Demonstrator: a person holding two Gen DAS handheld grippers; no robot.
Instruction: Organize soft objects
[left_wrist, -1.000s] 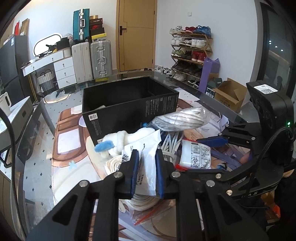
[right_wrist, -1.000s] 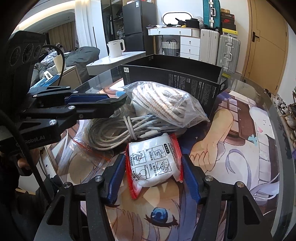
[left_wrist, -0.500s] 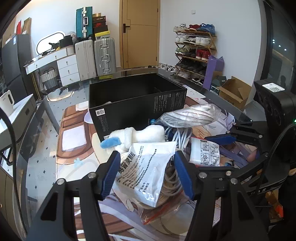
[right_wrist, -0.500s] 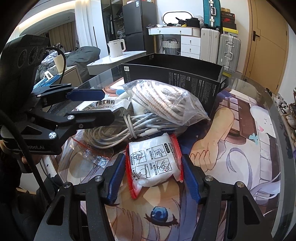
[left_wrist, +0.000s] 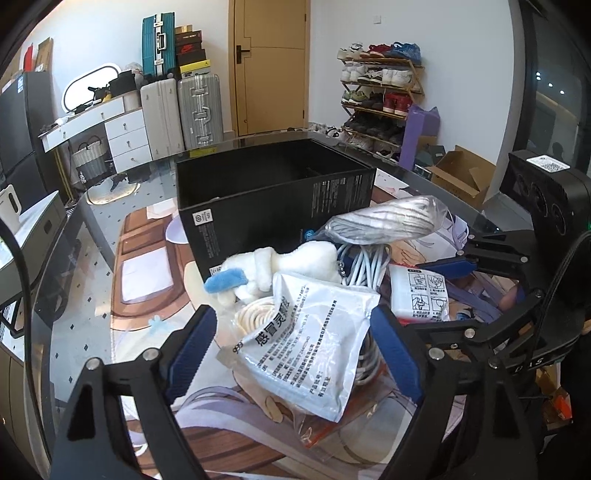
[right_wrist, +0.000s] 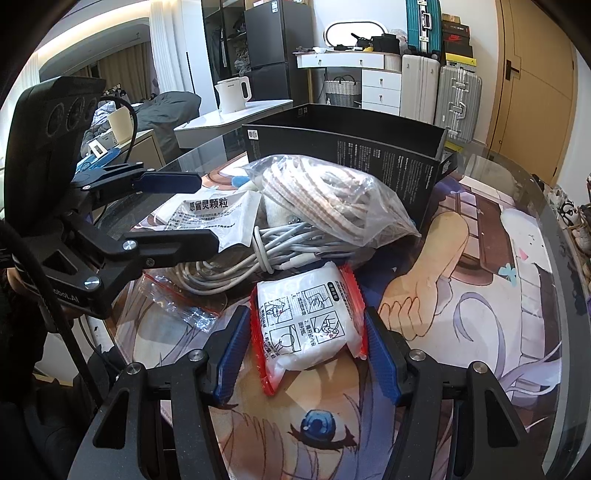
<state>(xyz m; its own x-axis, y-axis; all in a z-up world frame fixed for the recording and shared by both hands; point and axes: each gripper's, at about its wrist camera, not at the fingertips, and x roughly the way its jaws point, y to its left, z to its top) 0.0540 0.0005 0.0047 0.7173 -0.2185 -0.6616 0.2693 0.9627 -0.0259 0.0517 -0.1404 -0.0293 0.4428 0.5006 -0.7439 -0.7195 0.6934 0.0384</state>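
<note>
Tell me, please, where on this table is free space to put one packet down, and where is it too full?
Free: the printed mat right of the red-edged packet, below the black box; also the glass left of the plush toy. Crowded: the pile of white pouch, cables and rope bag.

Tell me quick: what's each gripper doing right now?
Left gripper: jaws opening, white medicine sachet lies loose between them.
Right gripper: closed on the red-edged white packet.
</note>
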